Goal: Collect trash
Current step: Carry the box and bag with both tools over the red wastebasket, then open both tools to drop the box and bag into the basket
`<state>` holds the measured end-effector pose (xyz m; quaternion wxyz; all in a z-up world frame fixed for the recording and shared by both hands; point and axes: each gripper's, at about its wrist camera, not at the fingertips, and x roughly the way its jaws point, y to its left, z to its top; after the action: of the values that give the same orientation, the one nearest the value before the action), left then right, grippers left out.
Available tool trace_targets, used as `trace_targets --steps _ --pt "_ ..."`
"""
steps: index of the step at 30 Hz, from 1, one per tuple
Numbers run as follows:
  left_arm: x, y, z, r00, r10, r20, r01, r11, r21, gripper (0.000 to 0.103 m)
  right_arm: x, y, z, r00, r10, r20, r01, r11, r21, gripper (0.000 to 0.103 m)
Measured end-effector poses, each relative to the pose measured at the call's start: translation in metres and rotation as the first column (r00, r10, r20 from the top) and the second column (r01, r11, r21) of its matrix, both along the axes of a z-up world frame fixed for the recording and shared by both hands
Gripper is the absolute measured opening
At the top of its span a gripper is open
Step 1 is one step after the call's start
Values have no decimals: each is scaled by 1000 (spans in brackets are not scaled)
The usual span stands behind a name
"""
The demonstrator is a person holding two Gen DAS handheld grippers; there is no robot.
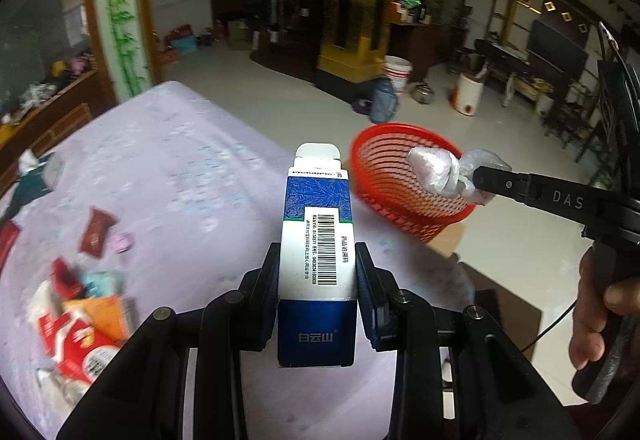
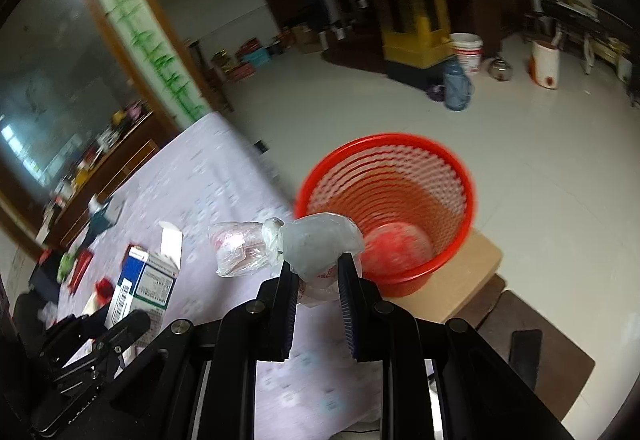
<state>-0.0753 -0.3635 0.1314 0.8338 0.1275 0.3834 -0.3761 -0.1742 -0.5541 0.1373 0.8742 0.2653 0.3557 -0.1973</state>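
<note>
My left gripper (image 1: 317, 260) is shut on a blue and white carton (image 1: 316, 240) with a barcode, its top flap open, held above the table. The same carton (image 2: 140, 284) shows at the lower left of the right wrist view. My right gripper (image 2: 318, 272) is shut on a knotted clear plastic bag (image 2: 296, 246), held just left of the red mesh basket (image 2: 424, 272). In the left wrist view that bag (image 1: 444, 169) hangs over the rim of the basket (image 1: 384, 179), pinched by the right gripper (image 1: 480, 179). Something reddish lies at the basket's bottom.
The table (image 1: 160, 167) has a pale lilac cloth. Several wrappers and packets (image 1: 84, 304) lie at its left. The basket stands on a tan board (image 2: 460, 292) beside the table. A hand (image 1: 596, 320) holds the right gripper's handle. Buckets (image 2: 466, 51) and furniture stand across the tiled floor.
</note>
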Motion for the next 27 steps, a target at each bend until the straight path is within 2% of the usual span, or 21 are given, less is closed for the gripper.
trace_targets --steps 5,8,14,19,21,23,24,27 --pt "10 -42 -6 997 -52 -65 51 998 -20 33 -6 -37 2 998 -67 -7 67 998 0 22" --pt "12 -70 -10 994 -80 -75 79 997 -13 33 -6 -60 0 996 -92 -20 92 996 -3 22" --pt "15 -116 -13 990 -111 -88 111 994 -4 33 4 -93 -8 995 -88 -44 89 996 15 23" --pt "22 -142 -16 991 -102 -82 104 995 9 33 18 -113 -9 997 -70 -45 71 997 22 25" --pt "26 -149 -15 993 -88 -80 89 996 9 36 23 -119 -8 997 -62 -41 63 998 24 33" --pt "28 -152 -13 994 -69 -79 69 998 5 44 27 -122 -6 997 -62 -34 63 998 18 47" --pt "28 -150 -11 995 -61 -80 61 998 0 49 28 -124 -5 998 -62 -29 62 998 14 49" --pt "31 -148 -7 996 -43 -82 42 999 -16 51 29 -126 -1 998 -54 -19 54 999 1 50"
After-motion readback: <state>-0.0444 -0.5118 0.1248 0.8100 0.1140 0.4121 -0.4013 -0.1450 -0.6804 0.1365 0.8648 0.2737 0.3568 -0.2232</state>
